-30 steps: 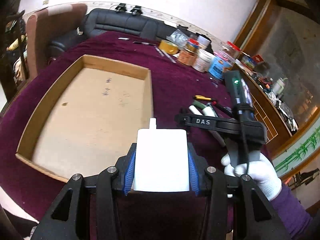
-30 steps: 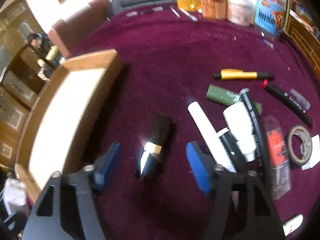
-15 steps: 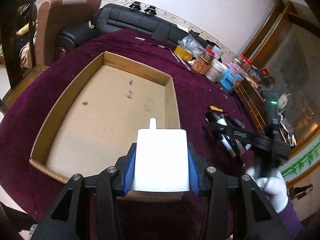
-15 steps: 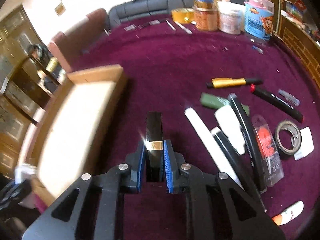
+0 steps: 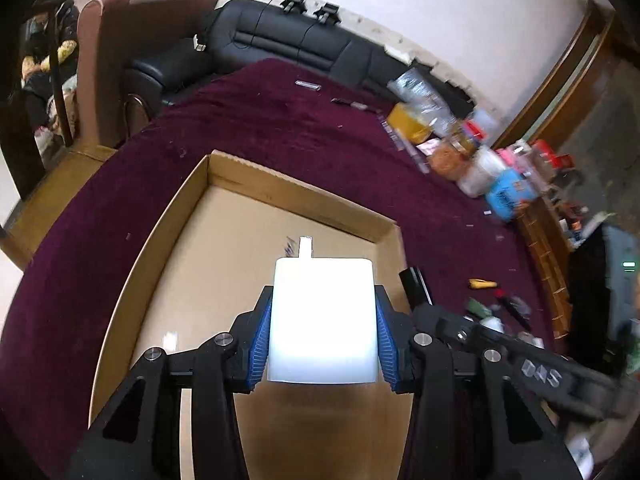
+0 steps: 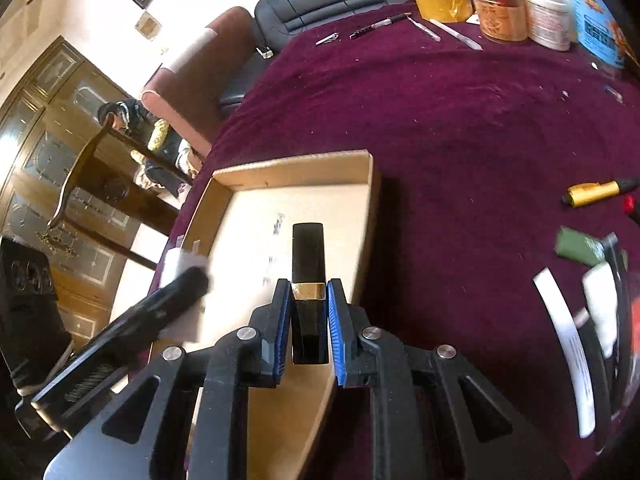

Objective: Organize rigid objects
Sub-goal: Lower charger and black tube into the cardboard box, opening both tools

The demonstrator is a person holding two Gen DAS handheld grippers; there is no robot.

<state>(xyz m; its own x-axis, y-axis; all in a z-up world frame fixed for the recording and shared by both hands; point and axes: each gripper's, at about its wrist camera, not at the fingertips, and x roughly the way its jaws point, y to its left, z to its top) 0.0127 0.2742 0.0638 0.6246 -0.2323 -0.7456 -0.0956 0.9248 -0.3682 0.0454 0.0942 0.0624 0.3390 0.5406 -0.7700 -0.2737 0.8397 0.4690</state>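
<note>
A shallow cardboard tray point(image 5: 304, 200) lies on the purple cloth. My left gripper point(image 5: 323, 332) hangs over the tray's floor, shut on a white block point(image 5: 322, 312) with a small prong at its far end. My right gripper point(image 6: 308, 312) is shut on a black tube with a gold band point(image 6: 307, 256), held above the tray point(image 6: 292, 164) near its right wall. The tube's tip point(image 5: 414, 280) shows just right of the white block in the left wrist view. In the right wrist view, the left gripper and its white block point(image 6: 180, 264) sit blurred at the tray's left side.
To the right of the tray lie loose items: a gold marker point(image 6: 592, 192), a green piece point(image 6: 576, 244), white tubes point(image 6: 560, 320) and dark pens. Jars point(image 6: 500, 12) and a tape roll point(image 6: 442, 2) stand at the far edge. A sofa and chair lie beyond the table.
The right gripper closed on the black tube, lifted it off the cloth and carried it left over the tray. The left gripper carried the white block further over the tray.
</note>
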